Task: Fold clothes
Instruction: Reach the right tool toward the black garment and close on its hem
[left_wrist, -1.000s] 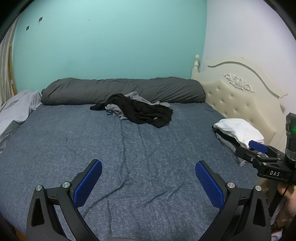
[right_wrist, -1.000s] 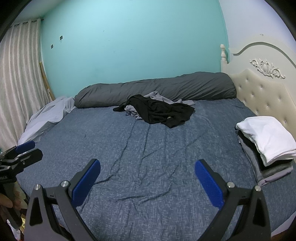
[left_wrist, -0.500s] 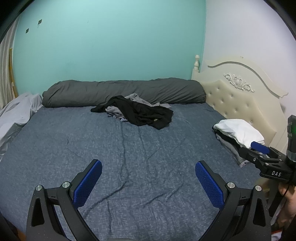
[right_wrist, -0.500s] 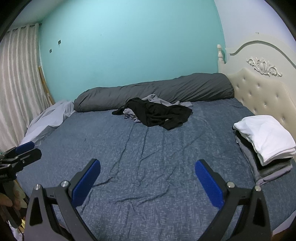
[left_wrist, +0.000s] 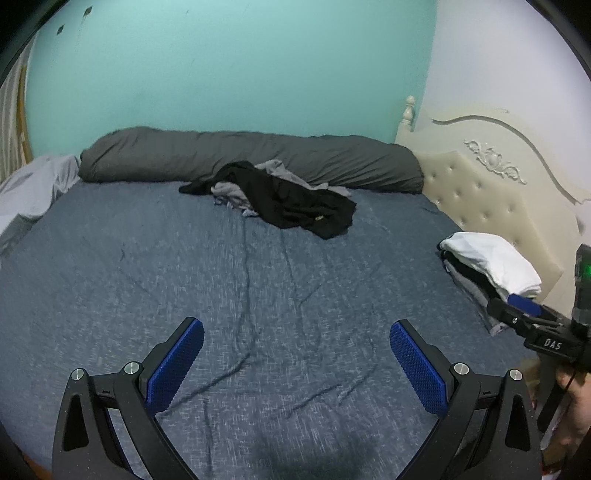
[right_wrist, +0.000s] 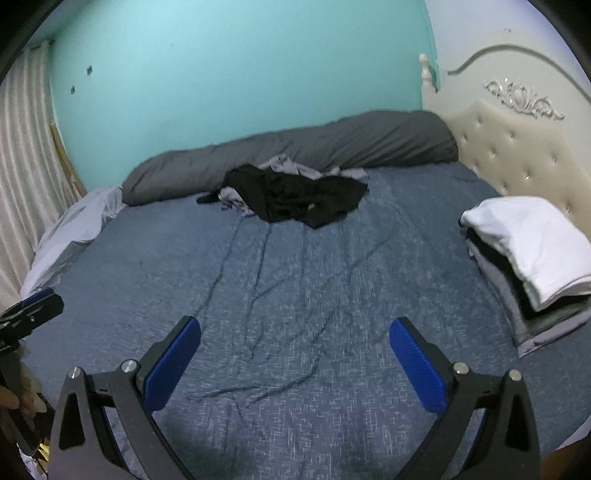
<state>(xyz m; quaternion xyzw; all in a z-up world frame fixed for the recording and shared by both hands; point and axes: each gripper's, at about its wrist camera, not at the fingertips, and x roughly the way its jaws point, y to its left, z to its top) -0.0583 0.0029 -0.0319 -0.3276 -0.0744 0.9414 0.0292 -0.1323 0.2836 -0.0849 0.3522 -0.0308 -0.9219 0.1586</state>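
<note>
At the far side of the bed, just in front of the long dark grey bolster, lay a crumpled heap of unfolded clothes: a black garment sprawled over pale grey ones, all of it loose and rumpled. Well apart from that heap, by the cream tufted headboard, sat a neat stack of folded clothes, a white piece on top, then black, then grey layers beneath. Between the two stretched the blue-grey speckled bedsheet, creased with long wrinkles running toward the near edge. The left gripper hung above the near part of the sheet with its blue-padded fingers spread wide, holding nothing. The right gripper hovered likewise, its jaws wide apart and empty, with the folded stack off to its right. A hand could be seen gripping the right tool's handle at the edge of the left camera's view. A pale grey sheet was bunched at the bed's left edge beside a white ribbed curtain, and a turquoise wall rose behind the bolster.
</note>
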